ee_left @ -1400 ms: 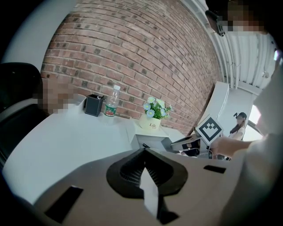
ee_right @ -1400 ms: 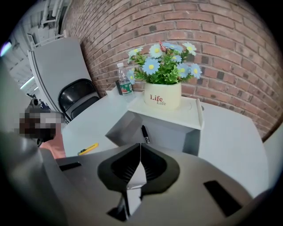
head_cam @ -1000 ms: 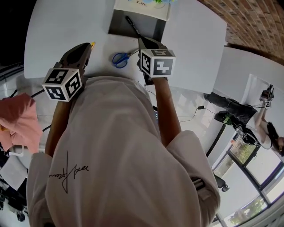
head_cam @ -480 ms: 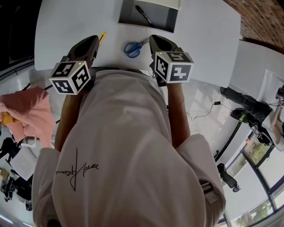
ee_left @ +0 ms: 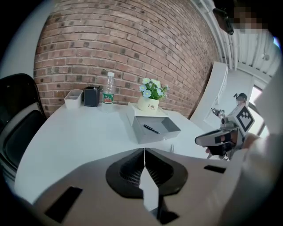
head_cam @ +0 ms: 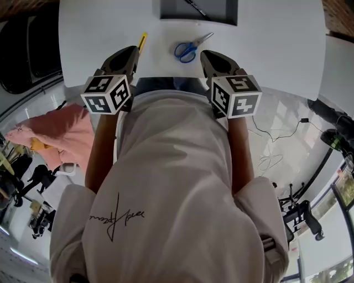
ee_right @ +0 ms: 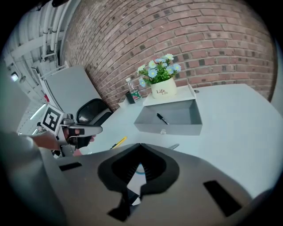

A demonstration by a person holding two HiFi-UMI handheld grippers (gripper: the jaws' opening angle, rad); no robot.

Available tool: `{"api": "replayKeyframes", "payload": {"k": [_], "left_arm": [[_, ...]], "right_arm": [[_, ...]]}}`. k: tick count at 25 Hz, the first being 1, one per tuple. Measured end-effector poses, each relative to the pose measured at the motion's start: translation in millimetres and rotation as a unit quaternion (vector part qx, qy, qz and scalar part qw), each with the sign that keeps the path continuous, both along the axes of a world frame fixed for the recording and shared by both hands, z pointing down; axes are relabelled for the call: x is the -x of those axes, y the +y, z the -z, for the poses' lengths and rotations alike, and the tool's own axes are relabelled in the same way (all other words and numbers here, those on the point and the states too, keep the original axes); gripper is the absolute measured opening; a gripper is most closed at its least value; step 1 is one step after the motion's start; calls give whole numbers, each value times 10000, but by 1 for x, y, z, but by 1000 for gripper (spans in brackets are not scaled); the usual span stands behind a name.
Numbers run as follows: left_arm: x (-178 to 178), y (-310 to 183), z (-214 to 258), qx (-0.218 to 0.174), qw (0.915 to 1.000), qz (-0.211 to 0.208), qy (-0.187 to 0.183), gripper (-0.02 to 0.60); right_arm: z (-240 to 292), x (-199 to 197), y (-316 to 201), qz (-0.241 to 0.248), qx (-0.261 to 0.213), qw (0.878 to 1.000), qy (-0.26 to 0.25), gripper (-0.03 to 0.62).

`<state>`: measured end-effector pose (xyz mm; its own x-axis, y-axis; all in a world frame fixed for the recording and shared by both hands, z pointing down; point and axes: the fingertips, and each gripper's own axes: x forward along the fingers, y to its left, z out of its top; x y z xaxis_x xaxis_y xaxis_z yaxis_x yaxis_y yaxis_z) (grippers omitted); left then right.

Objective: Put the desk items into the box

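On the white tabletop [head_cam: 276, 44], the grey box [head_cam: 227, 11] sits at the far edge. The left claw [head_cam: 131, 52] and right claw [head_cam: 209, 55] are both closed tight and hold nothing. The blue scissors [head_cam: 191, 48] lie just ahead of the right claw, blades slanting toward the box.

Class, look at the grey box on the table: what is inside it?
One black pen lies on the floor of the box. In the gripper views the near wall covers a strip of floor behind it, so that part is unseen.
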<state>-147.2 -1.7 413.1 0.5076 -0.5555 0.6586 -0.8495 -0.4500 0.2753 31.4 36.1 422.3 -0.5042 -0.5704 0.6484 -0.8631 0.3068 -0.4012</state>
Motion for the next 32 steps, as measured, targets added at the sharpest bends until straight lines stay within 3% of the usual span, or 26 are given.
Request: {"api": "replayKeyframes", "payload": {"k": [5,13,32], "left_arm": [[5,-4,-19,125,9990,-191,-397,6],[10,-5,-46,348,9954,-507,-737,8],[20,-6,-103,671,9925,-398,-946,84]], "right_arm": [[-11,4,15,-7,142,9998,-145,26],[-16,15,32,-27,289,9991,-313,26],[-7,38,17,410,189,9989,-130,26]]}}
